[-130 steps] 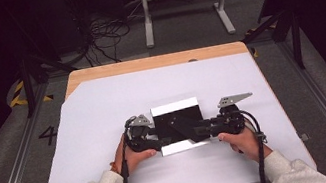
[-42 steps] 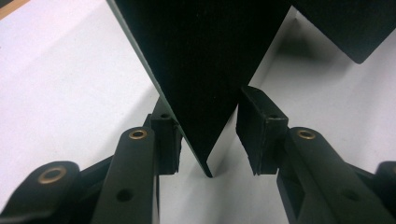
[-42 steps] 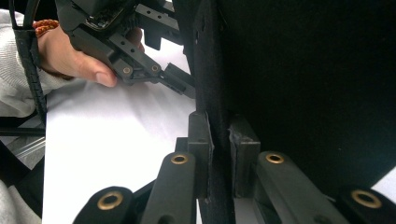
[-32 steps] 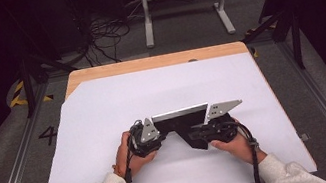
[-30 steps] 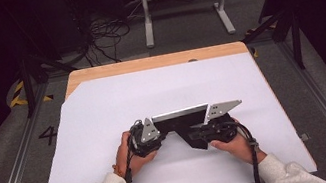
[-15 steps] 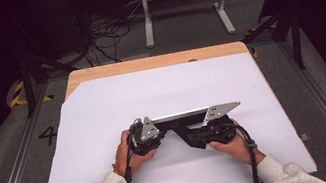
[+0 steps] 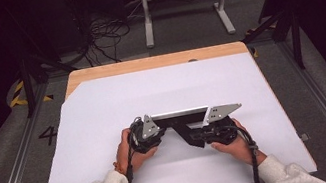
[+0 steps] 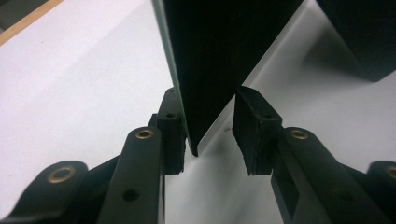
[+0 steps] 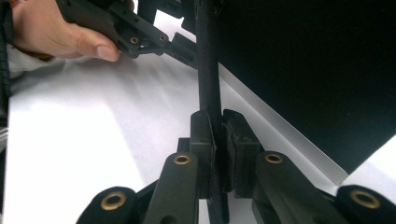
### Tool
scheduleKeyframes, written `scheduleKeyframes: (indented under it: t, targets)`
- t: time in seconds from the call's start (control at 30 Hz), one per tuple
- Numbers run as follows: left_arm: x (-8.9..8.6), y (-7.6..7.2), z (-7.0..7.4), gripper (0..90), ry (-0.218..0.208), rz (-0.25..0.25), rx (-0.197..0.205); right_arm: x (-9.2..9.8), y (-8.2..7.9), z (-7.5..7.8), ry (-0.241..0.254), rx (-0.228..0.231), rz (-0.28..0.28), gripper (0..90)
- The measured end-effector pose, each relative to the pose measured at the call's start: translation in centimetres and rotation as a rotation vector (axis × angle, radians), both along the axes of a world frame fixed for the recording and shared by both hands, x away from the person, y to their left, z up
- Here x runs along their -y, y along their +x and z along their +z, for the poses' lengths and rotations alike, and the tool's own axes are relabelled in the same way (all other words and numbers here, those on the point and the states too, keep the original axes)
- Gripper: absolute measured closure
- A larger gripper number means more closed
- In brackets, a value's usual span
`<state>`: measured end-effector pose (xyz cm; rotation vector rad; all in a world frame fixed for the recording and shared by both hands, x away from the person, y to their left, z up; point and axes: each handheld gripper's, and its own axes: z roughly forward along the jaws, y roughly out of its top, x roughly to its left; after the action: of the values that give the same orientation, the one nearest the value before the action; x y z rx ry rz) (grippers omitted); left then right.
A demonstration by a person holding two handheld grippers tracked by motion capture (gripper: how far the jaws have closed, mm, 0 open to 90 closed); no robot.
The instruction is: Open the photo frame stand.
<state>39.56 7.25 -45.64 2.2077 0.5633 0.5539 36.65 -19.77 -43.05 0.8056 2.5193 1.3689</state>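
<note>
Panel (image 7: 179, 118), thin, black-faced and pale-edged, stands nearly on edge in the near middle of the desk (image 7: 103, 107), which is covered in white. It runs left to right between the two grippers. In the right gripper view the panel (image 9: 208, 70) sits pinched edge-on between the right gripper's (image 9: 217, 135) jaws, which are closed narrow on it. In the left gripper view the panel's (image 8: 219, 46) lower corner hangs between the left gripper's (image 8: 210, 133) jaws; they stand apart, with one pad seemingly touching the panel's face and a clear gap to the other, so that side holds nothing.

Judging by this, the step in hand looks like tipping or flipping the panel, with the right side carrying it and the left side guiding or about to regrip. The next move likely calls for the left jaws to close on that corner, or to back clear, before the panel goes down flat.

From above, both hands lie low near the desk's near edge, the left gripper (image 7: 144, 134) at the panel's left end, the right gripper (image 7: 207, 133) reaching in from the right, and grey sleeves enter from below.
</note>
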Motion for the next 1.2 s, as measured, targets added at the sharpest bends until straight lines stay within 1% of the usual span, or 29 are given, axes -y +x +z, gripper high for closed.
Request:
scheduleKeyframes:
  t: [0.07,0.2,0.3,0.37,0.47,0.57,0.6,0.67,0.8,0.9,0.93,1.03,1.07,1.1,1.2]
  targets:
    - [0.0,0.0,0.0,65.6,0.000,0.001,-0.004,0.0,0.0,0.0,-0.005,0.005,-0.001,83.0]
    - [-0.1,0.2,-0.2,66.2,0.006,0.020,-0.010,0.0,0.0,0.0,-0.011,0.012,-0.002,83.5]
    - [-0.1,0.3,-0.2,66.5,0.010,0.022,-0.006,0.0,-0.1,-0.1,-0.018,0.016,-0.003,84.1]
    - [-0.2,0.3,-0.3,67.0,0.005,0.021,-0.012,0.0,-0.1,-0.1,-0.020,0.017,-0.003,84.2]
    - [-0.5,0.4,-0.2,67.1,-0.008,0.023,-0.023,0.0,-0.1,-0.1,-0.026,0.023,-0.004,84.4]
    - [-0.8,0.2,0.1,65.6,-0.030,0.017,-0.015,-0.1,-0.2,0.0,-0.034,0.027,-0.008,84.5]
    - [-0.9,0.1,0.2,64.8,-0.040,0.013,-0.020,-0.1,-0.2,0.0,-0.034,0.026,-0.008,84.5]
    - [-1.0,0.0,0.4,64.3,-0.039,0.011,-0.014,0.0,-0.3,0.0,-0.035,0.026,-0.009,84.2]
    - [-1.4,-0.2,0.7,63.1,-0.047,0.001,-0.018,0.1,-0.4,0.0,-0.042,0.030,-0.009,84.2]
    - [-1.6,-0.3,0.8,64.6,-0.054,-0.009,-0.014,0.1,-0.4,0.2,-0.051,0.036,-0.006,84.2]
    - [-1.8,-0.4,0.9,66.2,-0.062,-0.014,-0.020,0.1,-0.5,0.3,-0.052,0.042,-0.008,84.3]
    - [-2.0,-0.4,1.0,66.4,-0.072,-0.010,-0.024,0.1,-0.5,0.3,-0.053,0.042,-0.008,83.7]
    - [-2.4,-0.4,1.1,67.1,-0.075,-0.017,-0.032,0.2,-0.5,0.2,-0.050,0.035,-0.007,82.7]
    - [-2.4,-0.4,1.1,68.8,-0.075,-0.017,-0.032,0.2,-0.5,0.2,-0.050,0.035,-0.007,82.7]
    - [-2.8,-0.5,1.2,70.2,-0.083,-0.020,-0.035,0.4,-0.6,0.3,-0.050,0.038,-0.008,82.6]
